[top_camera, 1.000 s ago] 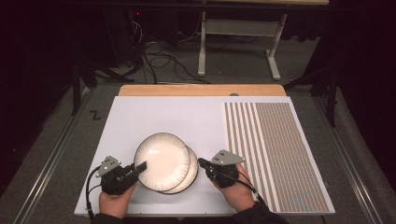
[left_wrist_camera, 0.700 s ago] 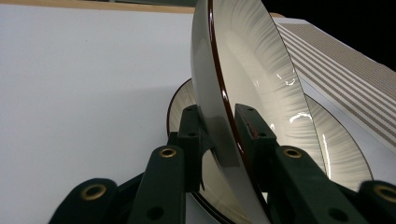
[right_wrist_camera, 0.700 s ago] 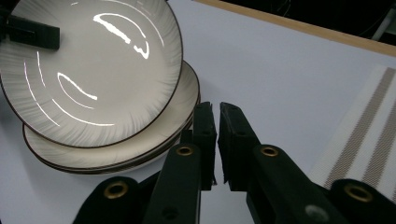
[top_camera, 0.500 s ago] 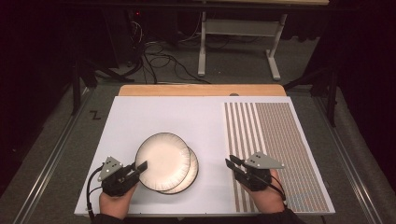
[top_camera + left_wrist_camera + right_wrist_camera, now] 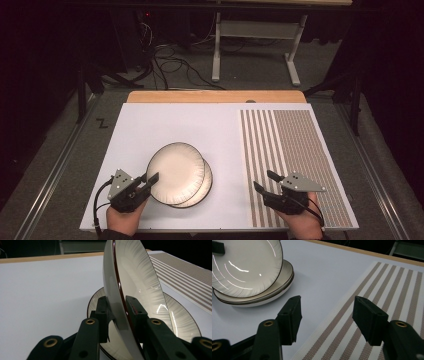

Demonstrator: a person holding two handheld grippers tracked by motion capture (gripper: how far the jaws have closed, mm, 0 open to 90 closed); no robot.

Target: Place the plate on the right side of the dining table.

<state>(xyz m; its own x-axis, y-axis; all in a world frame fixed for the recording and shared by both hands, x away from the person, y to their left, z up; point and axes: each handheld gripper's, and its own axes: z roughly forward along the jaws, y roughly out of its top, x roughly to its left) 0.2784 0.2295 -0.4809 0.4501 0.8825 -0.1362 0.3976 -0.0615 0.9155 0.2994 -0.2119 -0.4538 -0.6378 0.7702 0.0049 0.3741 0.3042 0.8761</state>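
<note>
The top plate is tilted up off the lower plate near the bench's front edge, its rim pinched by the left gripper. The right gripper hovers spread wide and empty over the striped mat.

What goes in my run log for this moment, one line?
left gripper: shut on upper dark-rimmed cream ceramic plate | right gripper: open over striped mat | lower plate: on table

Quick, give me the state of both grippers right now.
Left gripper: closed on the rim of the top plate.
Right gripper: open, holding nothing, over the striped mat.
</note>
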